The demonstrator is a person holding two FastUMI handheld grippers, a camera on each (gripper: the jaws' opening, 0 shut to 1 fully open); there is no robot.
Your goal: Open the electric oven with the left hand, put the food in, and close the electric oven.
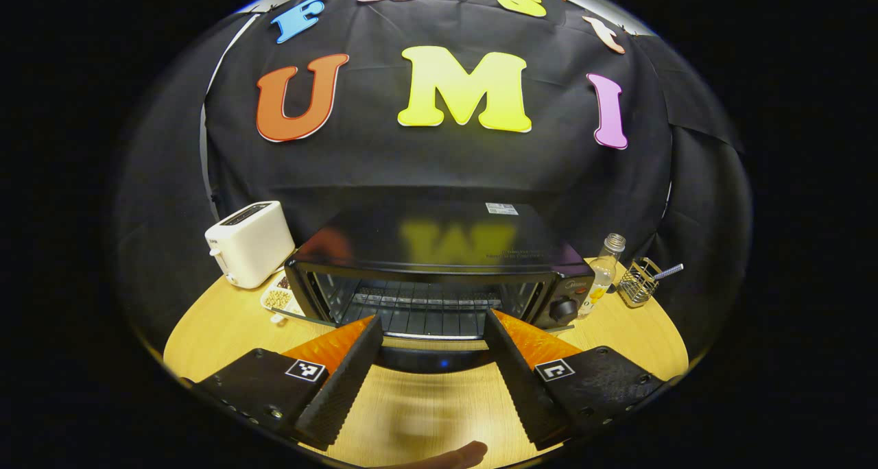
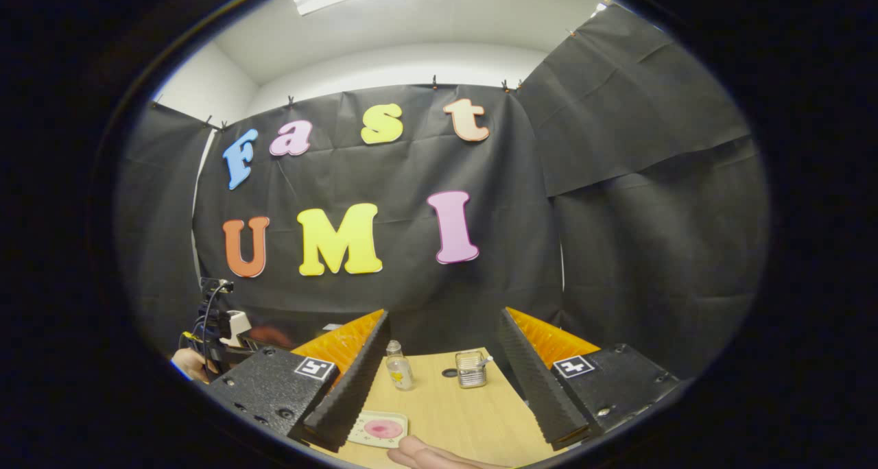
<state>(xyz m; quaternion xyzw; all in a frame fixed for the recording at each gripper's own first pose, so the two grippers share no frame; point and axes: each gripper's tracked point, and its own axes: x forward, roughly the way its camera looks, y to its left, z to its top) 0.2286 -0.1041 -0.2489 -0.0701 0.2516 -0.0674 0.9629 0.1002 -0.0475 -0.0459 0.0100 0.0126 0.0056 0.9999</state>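
- Left gripper [image 1: 433, 359]: fingers spread wide, nothing between them; each finger block carries a square black-and-white marker
- Black electric oven with a glossy top [image 1: 439, 277]: directly ahead of the left gripper, on the light wooden table [image 1: 219, 325]. Its door appears open, since the wire rack [image 1: 422, 311] inside is in plain sight; the door itself is blurred at the front edge between the fingertips
- A white label sits on the oven top; its writing is too small to read. A round black knob [image 1: 564, 309] is on the panel ahead-right
- White toaster [image 1: 248, 243]: ahead-left of the left gripper, beside the oven
- Clear glass bottle [image 1: 603, 267] and small wire basket [image 1: 639, 282]: ahead-right, past the oven
- Right gripper [image 2: 444, 380]: fingers spread wide, holding nothing
- Pale square plate with pink food [image 2: 378, 429]: on the table, next to the right gripper's left fingertip
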